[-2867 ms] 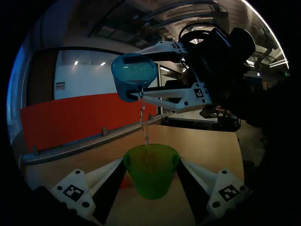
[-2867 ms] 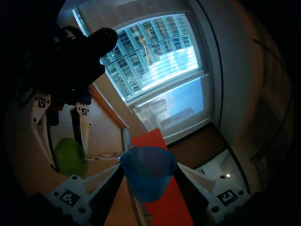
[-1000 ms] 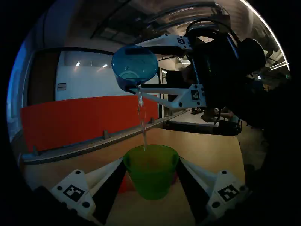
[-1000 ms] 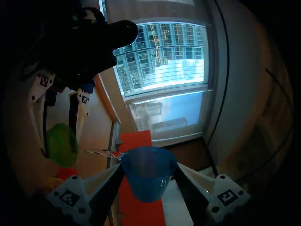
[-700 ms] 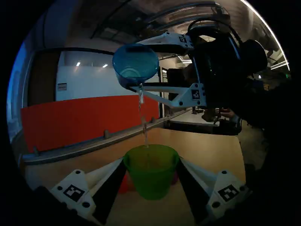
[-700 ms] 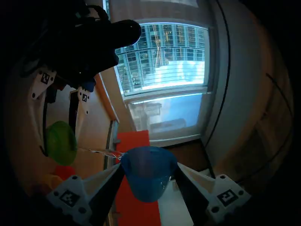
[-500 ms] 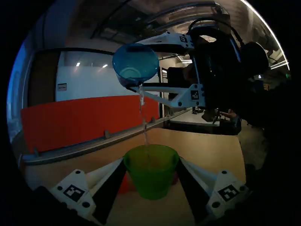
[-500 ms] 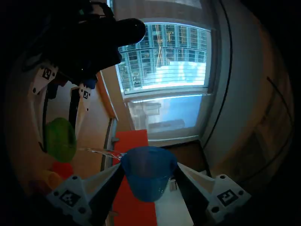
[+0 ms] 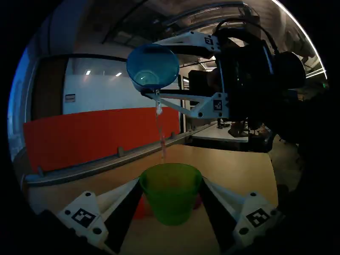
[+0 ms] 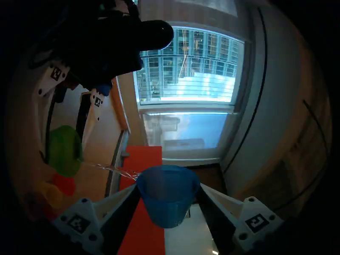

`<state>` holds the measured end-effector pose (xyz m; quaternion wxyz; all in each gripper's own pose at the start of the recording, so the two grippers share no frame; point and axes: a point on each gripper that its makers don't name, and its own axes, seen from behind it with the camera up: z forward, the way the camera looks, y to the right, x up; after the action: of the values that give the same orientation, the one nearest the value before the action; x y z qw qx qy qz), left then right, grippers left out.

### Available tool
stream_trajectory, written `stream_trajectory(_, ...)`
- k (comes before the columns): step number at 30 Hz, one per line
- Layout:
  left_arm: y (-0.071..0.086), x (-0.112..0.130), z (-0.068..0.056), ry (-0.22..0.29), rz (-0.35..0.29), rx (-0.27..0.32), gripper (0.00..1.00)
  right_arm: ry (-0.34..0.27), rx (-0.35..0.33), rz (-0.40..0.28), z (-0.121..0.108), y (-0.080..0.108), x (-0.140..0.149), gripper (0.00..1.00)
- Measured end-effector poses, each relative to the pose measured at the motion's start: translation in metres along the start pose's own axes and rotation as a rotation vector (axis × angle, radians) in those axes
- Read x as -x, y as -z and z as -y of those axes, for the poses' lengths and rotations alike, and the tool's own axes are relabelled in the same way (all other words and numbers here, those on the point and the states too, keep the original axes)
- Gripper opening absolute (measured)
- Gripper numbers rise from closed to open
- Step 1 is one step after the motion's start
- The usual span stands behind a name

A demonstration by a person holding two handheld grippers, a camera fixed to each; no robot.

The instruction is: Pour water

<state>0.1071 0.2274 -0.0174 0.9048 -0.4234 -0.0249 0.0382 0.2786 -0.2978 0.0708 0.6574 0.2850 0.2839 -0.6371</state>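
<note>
Both cups stay clamped: your right gripper [image 10: 168, 190] has tipped the blue cup [image 9: 153, 72] steeper, above the green cup [image 9: 171, 202] in your left gripper [image 9: 170, 186]; the stream [image 9: 160, 127] thins, so it's likely nearly empty.

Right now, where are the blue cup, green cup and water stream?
blue cup [image 9: 152, 68]: left gripper view, inner wall.
green cup [image 9: 171, 199]: left gripper view, front wall.
water stream [image 9: 160, 129]: left gripper view, mid-fall.

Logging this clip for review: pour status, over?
Left gripper shut on green cup, upright. Right gripper shut on blue cup, tipped above it. Thin water stream falling into green cup. Nothing blocking the pour.
</note>
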Motion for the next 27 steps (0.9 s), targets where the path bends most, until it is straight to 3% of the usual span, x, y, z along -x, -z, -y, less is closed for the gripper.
stream_trajectory(20,-0.002,-0.002,0.005,0.009,-0.012,-0.015,0.87,0.119,0.021,-0.013,-0.004,-0.003,-0.013,0.9)
stream_trajectory(27,-0.002,-0.003,0.004,0.008,-0.014,-0.016,0.87,0.109,0.03,-0.011,-0.006,-0.001,-0.012,0.9)
